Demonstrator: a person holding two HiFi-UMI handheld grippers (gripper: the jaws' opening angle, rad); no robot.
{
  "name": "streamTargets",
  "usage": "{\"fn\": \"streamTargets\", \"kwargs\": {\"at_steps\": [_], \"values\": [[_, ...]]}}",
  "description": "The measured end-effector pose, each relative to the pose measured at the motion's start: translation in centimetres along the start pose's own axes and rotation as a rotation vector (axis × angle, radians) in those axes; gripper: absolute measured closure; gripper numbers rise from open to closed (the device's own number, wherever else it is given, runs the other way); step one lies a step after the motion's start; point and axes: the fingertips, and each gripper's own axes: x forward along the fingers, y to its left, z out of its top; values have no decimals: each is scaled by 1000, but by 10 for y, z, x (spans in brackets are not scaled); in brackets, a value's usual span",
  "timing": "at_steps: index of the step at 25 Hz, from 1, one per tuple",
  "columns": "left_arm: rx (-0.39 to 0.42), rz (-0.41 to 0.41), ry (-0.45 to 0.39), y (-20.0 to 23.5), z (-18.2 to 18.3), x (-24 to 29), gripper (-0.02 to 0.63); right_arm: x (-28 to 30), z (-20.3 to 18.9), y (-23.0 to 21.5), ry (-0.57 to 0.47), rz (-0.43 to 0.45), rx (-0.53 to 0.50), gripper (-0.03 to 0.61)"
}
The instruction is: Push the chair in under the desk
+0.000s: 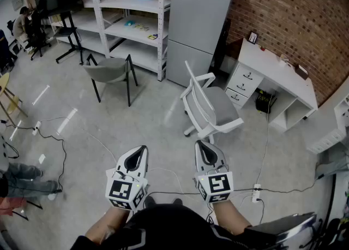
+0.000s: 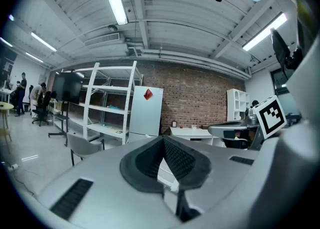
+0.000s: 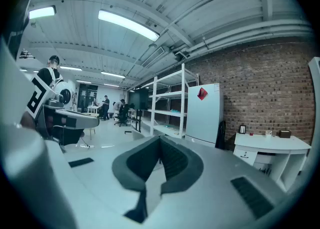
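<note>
Head view: where's the white chair (image 1: 211, 108)?
— Out on the open floor, beyond both grippers, well apart from the white desk (image 1: 275, 69) at the far right by the brick wall.
— And the jaws?
— Left gripper (image 1: 143, 149) and right gripper (image 1: 200, 145) are both pressed together, with nothing between them.

Floor (image 1: 136, 129) beneath the jaws was smooth, glossy grey, and mirrored the ceiling lights. Chair (image 1: 210, 107), just ahead of the right gripper (image 1: 200, 145): the white frame looked like hard plastic; the seat pad was grey cloth, matt. Desk (image 1: 272, 63) beyond it was white and smooth, with a flat finish. Wall (image 1: 294, 9) behind was rough red brick. Shelving (image 1: 162, 19), far ahead of the left gripper (image 1: 143, 149), was white painted metal. Gripper shells were pale matt plastic; the pads (image 2: 180, 160) were dark and ribbed.
</note>
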Motion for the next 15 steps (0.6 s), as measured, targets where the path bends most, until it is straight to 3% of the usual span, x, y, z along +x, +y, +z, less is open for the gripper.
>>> {"fn": "streamTargets", "kwargs": {"at_steps": [15], "values": [[-5, -2, 10, 20, -3, -16, 606, -1, 11, 18, -11, -25, 13, 571]]}}
